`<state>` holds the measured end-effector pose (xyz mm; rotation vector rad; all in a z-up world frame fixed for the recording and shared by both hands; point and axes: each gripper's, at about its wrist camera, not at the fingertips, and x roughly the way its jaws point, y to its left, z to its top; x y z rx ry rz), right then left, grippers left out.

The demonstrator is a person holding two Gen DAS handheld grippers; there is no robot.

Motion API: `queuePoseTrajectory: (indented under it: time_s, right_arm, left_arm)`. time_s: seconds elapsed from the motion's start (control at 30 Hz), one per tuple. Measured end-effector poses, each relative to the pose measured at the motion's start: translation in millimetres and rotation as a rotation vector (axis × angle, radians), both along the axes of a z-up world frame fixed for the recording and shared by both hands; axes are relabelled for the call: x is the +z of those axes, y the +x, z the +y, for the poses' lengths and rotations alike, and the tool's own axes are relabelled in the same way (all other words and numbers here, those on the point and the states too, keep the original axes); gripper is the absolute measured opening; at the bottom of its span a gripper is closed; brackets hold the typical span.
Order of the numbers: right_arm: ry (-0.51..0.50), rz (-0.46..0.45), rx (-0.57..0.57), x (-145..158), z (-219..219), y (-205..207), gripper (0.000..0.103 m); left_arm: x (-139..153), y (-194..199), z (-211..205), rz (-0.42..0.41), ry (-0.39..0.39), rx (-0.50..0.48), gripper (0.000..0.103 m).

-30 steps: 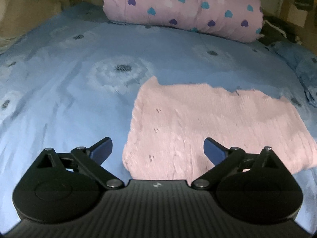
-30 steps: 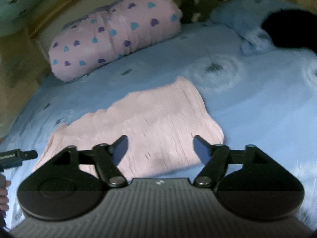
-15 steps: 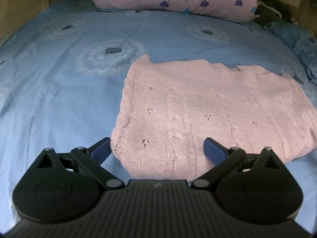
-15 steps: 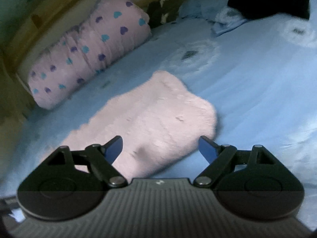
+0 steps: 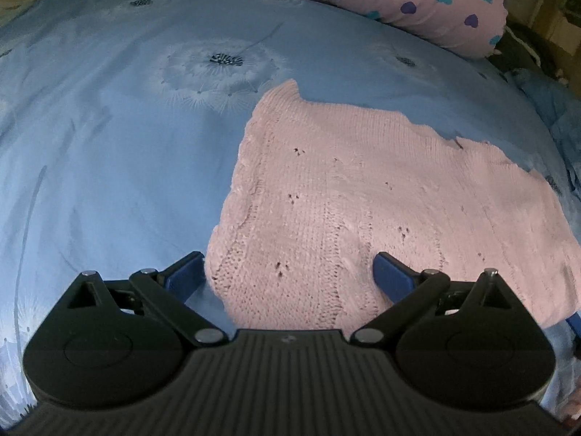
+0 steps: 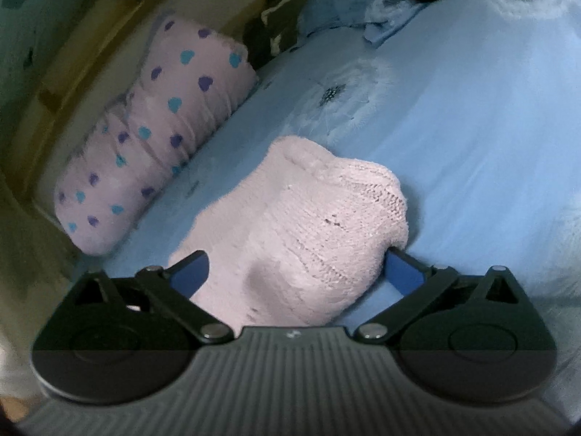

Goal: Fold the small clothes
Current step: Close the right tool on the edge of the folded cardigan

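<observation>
the pink knitted garment (image 5: 381,210) lies flat on the blue dandelion-print bed sheet (image 5: 109,145), centre right of the frame. left tool (image 5: 287,272) gapes over its near corner; right tool (image 6: 294,269) is opening around the other end. pinch both edges together, evenly.

The right gripper (image 6: 294,272) is seen with its jaws opening, a corner of the pink sweater (image 6: 301,229) between them. A heart-print pillow (image 6: 152,134) is laid on the blue sheet (image 6: 472,127) behind
</observation>
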<state>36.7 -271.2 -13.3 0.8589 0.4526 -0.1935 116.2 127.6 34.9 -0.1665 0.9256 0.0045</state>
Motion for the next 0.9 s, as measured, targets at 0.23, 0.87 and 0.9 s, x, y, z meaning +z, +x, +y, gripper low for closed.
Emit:
queuePoseTrajectory:
  time_s: [0.23, 0.87, 0.9]
  right_arm:
    - [-0.039, -0.023, -0.02, -7.3, 1.7, 18.9, 0.103]
    - [0.059, -0.057, -0.066, -17.4, -12.2, 16.0, 0.057]
    - [0.075, -0.063, -0.076, -17.9, -13.1, 15.8, 0.06]
  left_arm:
    - [-2.2, 0.7, -5.2, -0.009, 0.026, -0.009, 0.101]
    - [-2.6, 4.9, -3.9, -0.001, 0.017, -0.009, 0.102]
    - [-2.5, 4.9, -4.0, -0.001, 0.017, -0.009, 0.102]
